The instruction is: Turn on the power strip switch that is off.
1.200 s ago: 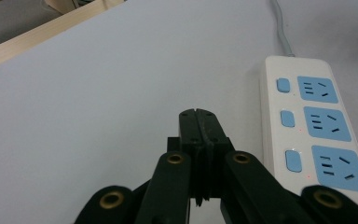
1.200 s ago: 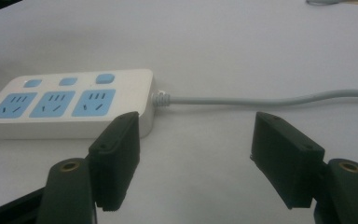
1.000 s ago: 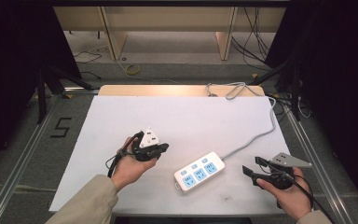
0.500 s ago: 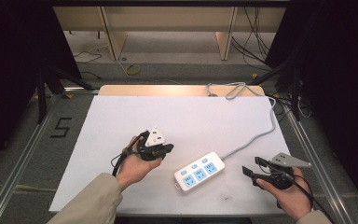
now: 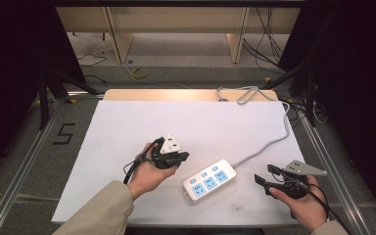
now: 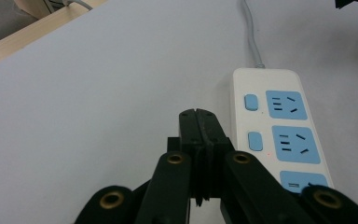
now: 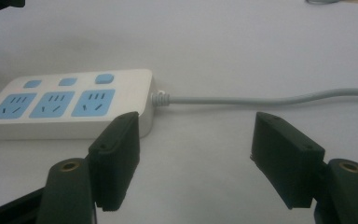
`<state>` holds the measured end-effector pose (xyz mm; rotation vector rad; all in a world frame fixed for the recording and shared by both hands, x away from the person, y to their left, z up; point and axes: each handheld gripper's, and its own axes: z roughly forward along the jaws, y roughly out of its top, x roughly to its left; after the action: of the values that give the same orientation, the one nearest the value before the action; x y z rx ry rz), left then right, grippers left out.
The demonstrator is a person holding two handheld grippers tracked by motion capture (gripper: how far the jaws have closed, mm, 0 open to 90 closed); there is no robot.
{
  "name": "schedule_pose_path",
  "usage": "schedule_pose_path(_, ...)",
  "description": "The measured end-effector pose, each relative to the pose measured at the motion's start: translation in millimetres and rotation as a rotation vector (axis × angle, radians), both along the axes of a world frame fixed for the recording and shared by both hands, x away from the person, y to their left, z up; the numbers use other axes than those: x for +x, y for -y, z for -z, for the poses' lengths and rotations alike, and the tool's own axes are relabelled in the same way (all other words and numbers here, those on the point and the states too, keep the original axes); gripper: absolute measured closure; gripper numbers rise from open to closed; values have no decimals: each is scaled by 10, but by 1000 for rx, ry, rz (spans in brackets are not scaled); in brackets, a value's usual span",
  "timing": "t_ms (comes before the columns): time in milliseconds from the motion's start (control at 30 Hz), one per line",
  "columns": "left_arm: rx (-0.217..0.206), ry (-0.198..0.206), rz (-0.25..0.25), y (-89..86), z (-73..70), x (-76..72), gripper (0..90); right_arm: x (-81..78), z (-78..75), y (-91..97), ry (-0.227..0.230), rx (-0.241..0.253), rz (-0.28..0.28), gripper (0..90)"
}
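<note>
The white power strip [image 5: 209,180] lies on the white table sheet [image 5: 127,127], between the two grippers and touching neither. The left gripper [image 5: 180,157] hovers just beside the strip's near-left end with its jaws pressed together on nothing; the right gripper [image 5: 264,180] sits near the strip's cable end, jaws spread wide and empty. The left gripper view shows two grey-blue switch buttons [image 6: 251,101] beside the blue sockets, too small to make out from the high view. The right gripper view shows the grey cable [image 7: 261,99] meeting the strip at a ribbed collar. In the left gripper view, the nearest socket is cut off behind the jaw.
</note>
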<state>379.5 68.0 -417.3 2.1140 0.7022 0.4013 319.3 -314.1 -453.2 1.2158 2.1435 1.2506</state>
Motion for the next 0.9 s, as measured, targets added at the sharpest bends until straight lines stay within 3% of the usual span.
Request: schedule_pose_path(900,8,-10,60,358,-22,19,899,-7,-2,-17,-3,-1,-5,330)
